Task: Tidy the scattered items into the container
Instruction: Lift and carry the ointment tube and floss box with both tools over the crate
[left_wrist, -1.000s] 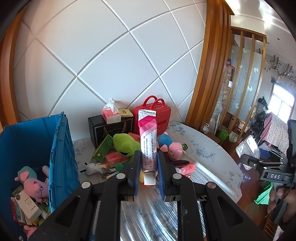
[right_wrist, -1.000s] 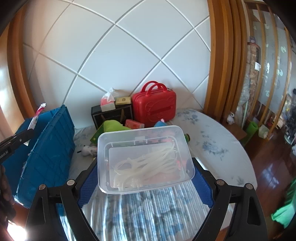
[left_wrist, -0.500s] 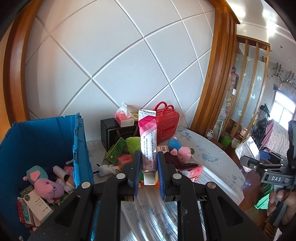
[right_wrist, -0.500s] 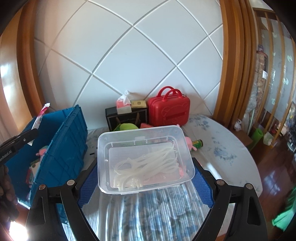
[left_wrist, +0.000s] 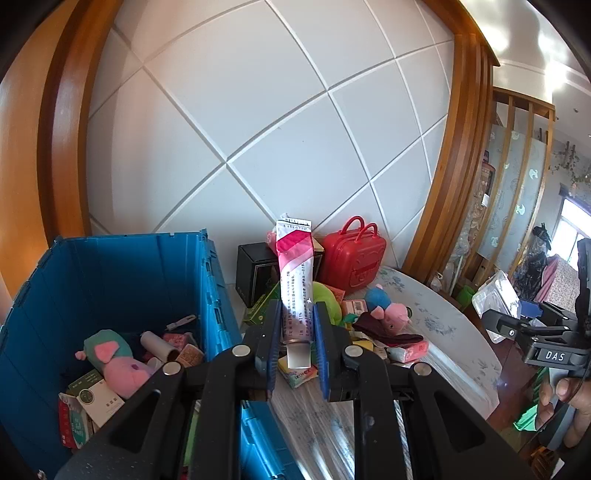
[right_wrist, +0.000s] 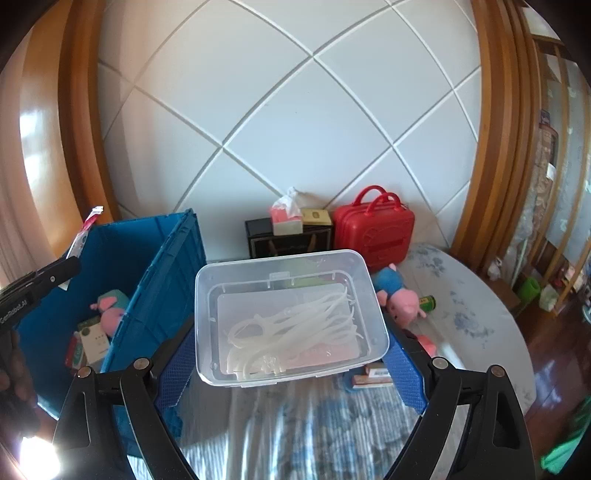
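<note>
My left gripper (left_wrist: 295, 339) is shut on a pink and white tube (left_wrist: 295, 284), held upright above the table beside the blue crate's (left_wrist: 210, 291) right wall. The crate holds a pink plush pig (left_wrist: 114, 358), boxes and small items. My right gripper (right_wrist: 291, 332) is shut on a clear plastic box (right_wrist: 288, 314) with white plastic hangers inside, held above the table to the right of the crate (right_wrist: 162, 273). The tube and left gripper show at the left edge of the right wrist view (right_wrist: 79, 240). Scattered items lie on the table, among them a pig plush (left_wrist: 391, 314) and a green plush (left_wrist: 325, 295).
A red mini suitcase (left_wrist: 351, 254), a black box (left_wrist: 258, 273) and a tissue box (right_wrist: 286, 218) stand against the back wall. The round table (right_wrist: 472, 317) has a blue flowered cloth. Its edge curves off at the right, with wooden floor beyond.
Both grippers have moved left toward the blue crate with their loads. The crate's inside now fills more of both views.
</note>
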